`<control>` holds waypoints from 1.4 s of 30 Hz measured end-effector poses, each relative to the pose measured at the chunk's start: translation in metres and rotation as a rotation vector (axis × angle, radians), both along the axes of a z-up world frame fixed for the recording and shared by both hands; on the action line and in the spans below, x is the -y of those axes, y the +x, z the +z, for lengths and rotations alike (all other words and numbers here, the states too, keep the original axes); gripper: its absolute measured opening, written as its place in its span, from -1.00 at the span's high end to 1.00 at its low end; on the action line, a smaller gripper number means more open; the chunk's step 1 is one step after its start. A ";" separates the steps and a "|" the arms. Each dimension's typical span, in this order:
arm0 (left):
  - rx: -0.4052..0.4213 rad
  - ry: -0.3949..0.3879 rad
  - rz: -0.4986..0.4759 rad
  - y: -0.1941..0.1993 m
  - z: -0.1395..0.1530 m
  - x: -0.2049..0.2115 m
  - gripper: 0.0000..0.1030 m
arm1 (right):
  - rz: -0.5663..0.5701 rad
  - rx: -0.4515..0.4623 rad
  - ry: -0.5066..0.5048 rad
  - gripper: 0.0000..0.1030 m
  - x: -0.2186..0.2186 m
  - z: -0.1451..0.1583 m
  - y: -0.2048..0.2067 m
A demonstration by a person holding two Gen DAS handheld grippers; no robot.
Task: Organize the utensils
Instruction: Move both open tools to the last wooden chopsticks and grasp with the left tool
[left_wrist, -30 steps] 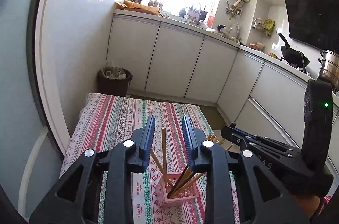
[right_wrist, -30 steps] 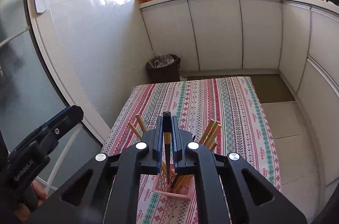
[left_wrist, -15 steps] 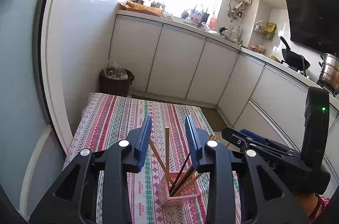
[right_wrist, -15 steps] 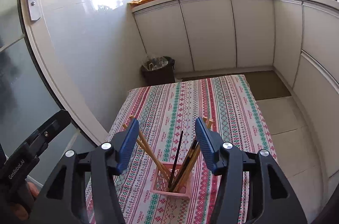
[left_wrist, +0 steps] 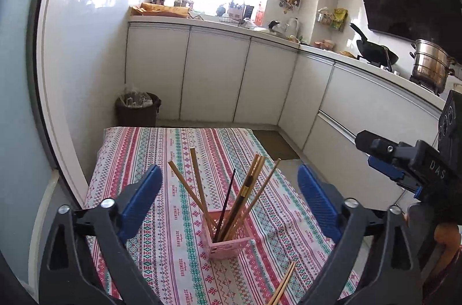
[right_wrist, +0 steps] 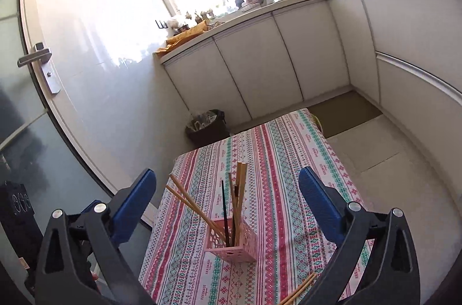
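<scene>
upright chopsticks (left_wrist: 199,183) above basket (left_wrist: 228,244)

Loose chopsticks (left_wrist: 284,286) on worktop near me run off bottom edge, lower ends unseen; my right view cuts same pair (right_wrist: 299,290) too. Feet of chopsticks in pink basket (left_wrist: 228,245) hidden behind its wall. Items on far windowsill (left_wrist: 173,0) too small, washed out by glare. Hand at my left (right_wrist: 93,277) mostly hidden

My left claw (left_wrist: 228,189) and right claw (right_wrist: 228,191) are black with blue ribbed pads and round silver screws.
</scene>
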State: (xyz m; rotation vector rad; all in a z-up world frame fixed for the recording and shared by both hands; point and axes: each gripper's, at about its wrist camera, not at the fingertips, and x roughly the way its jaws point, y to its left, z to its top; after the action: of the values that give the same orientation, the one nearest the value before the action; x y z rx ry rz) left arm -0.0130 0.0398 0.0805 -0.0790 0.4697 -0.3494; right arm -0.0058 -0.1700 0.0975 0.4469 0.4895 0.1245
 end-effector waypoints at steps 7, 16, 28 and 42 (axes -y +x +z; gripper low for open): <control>-0.176 0.133 -0.182 -0.004 -0.043 0.043 -0.86 | -0.130 -0.081 -0.031 -0.87 0.046 -0.041 -0.042; -0.511 0.487 -0.376 0.020 -0.161 0.138 -0.85 | -0.262 -0.447 0.290 -0.87 0.134 -0.172 -0.054; -0.714 0.884 -0.538 0.029 -0.252 0.195 0.15 | -0.187 -0.546 0.627 -0.87 0.162 -0.213 -0.050; -0.834 0.803 -0.588 0.032 -0.261 0.206 0.89 | -0.096 -0.608 0.549 -0.87 0.143 -0.211 -0.041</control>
State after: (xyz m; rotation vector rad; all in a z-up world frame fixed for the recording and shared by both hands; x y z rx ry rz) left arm 0.0192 -0.1667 -0.1809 0.7374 1.4393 -0.6781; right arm -0.0472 -0.3135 -0.1136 1.0578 1.0371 0.0241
